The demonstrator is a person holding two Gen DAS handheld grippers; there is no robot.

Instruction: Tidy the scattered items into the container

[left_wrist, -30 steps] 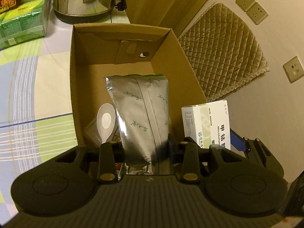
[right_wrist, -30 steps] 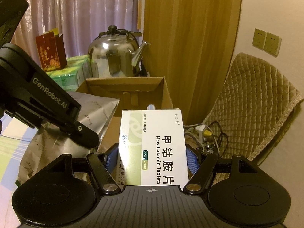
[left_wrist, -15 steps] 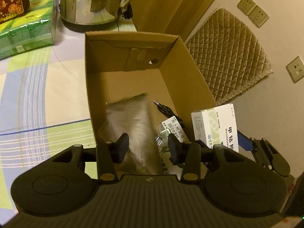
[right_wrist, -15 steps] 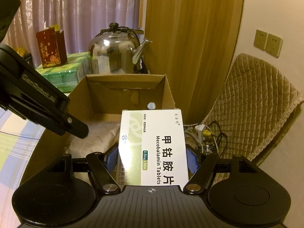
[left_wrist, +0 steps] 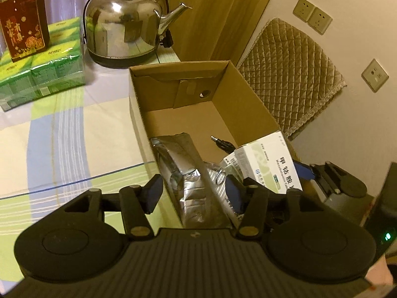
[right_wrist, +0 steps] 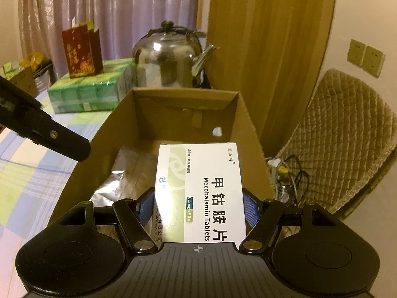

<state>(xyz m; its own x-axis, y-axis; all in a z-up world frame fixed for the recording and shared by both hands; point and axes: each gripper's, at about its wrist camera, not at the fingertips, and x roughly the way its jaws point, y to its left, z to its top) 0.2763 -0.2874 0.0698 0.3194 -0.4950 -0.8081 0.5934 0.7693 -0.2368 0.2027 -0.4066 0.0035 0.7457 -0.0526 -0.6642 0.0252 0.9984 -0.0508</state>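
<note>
left gripper (left_wrist: 193,193) spread wide, had released foil pouch (left_wrist: 183,171) into cardboard box (left_wrist: 248,104) | right gripper (right_wrist: 198,208) clamped tablet box (right_wrist: 201,188) above it | 1 item remained

black ribbed claw (left_wrist: 193,193) bodies, blue pads (right_wrist: 146,208), brass-coloured screws (left_wrist: 139,231)

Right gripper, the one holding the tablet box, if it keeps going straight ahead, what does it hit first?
Probably the far wall of the cardboard box. The right gripper, shut on the tablet box, points over the foil pouch lying inside; depth is unclear.
</note>
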